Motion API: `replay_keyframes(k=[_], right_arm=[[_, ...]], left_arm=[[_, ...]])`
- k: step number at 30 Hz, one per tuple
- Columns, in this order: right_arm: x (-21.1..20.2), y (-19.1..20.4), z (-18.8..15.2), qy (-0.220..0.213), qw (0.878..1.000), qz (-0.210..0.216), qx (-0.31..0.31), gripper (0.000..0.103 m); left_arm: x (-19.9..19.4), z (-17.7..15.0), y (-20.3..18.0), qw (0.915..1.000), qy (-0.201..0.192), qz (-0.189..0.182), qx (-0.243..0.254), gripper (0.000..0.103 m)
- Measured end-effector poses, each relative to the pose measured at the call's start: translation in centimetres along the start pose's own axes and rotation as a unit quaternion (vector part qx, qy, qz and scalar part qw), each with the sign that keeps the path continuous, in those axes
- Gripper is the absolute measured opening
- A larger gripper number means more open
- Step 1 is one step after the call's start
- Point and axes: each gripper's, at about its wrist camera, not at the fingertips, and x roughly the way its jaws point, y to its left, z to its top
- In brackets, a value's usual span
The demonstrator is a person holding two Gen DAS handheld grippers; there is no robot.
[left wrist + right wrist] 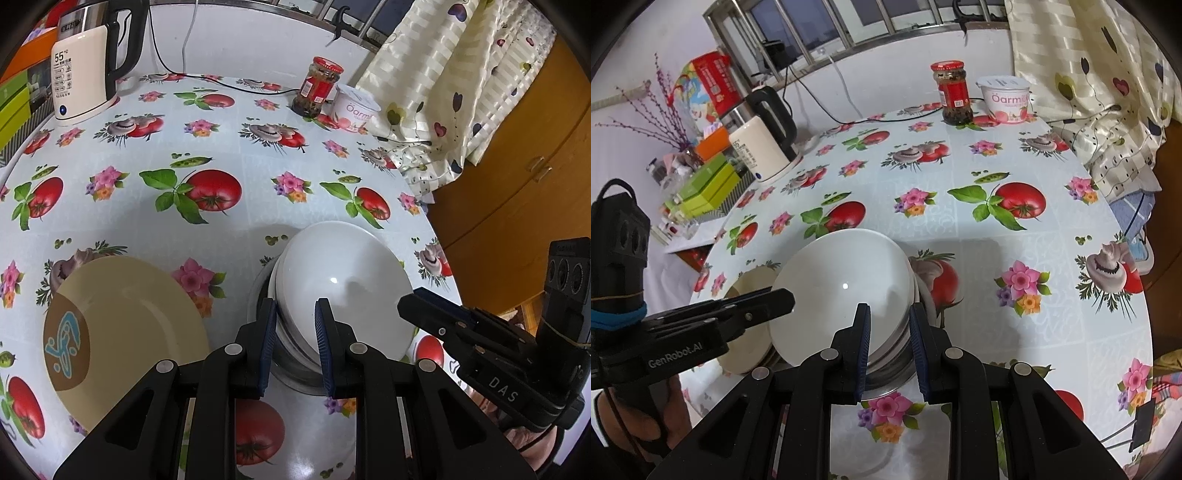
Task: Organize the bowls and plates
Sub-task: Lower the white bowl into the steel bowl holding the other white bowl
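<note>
Left wrist view: left gripper [295, 310] angled down over a stack of white bowls [347, 280] on the flowered tablecloth [258, 155]. Blue pads clamped on the near rim of the stack, one pad inside the top bowl, the other outside. Stack tilted, resting in a steel bowl [295, 369] underneath. Just left of the stack, a beige plate [140, 317] with a brown and blue motif, lying flat. Right of the stack, the right gripper [424, 310] seen side-on, tip at the stack's far rim. Far beyond the stack, a kettle [85, 70], a red-lidded jar [317, 86] and a yogurt tub [354, 107]; a curtain [454, 74] hanging beside the tub.

Right wrist view: right gripper [888, 314] clamped on the stack of white bowls [846, 288] at its right rim, one pad inside, one outside. Steel bowl [886, 373] visible beneath. Left gripper [775, 299] reaching in at the opposite rim, held by a hand [635, 417]. Beige plate [746, 347] partly hidden behind the stack on the left. Kettle [761, 147], jar [955, 92] and tub [1006, 98] far behind the stack.
</note>
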Motion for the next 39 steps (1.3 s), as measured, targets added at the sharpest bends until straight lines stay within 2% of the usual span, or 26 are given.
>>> replay_keyframes(k=[21, 33, 39], right_arm=[[1.3, -1.4, -0.2, 0.027, 0.999, 0.024, 0.033, 0.024], [1.0, -1.2, -0.1, 0.018, 0.999, 0.021, 0.024, 0.024], [0.3, -1.0, 0.2, 0.003, 1.0, 0.017, 0.013, 0.024]], left_arm=[[0.7, 0.0, 0.7, 0.9999, 0.01, -0.009, -0.009, 0.022], [1.0, 0.0, 0.7, 0.9998, 0.013, -0.009, -0.015, 0.022], [0.0, 0.0, 0.3, 0.9999, -0.002, -0.012, -0.008, 0.022]])
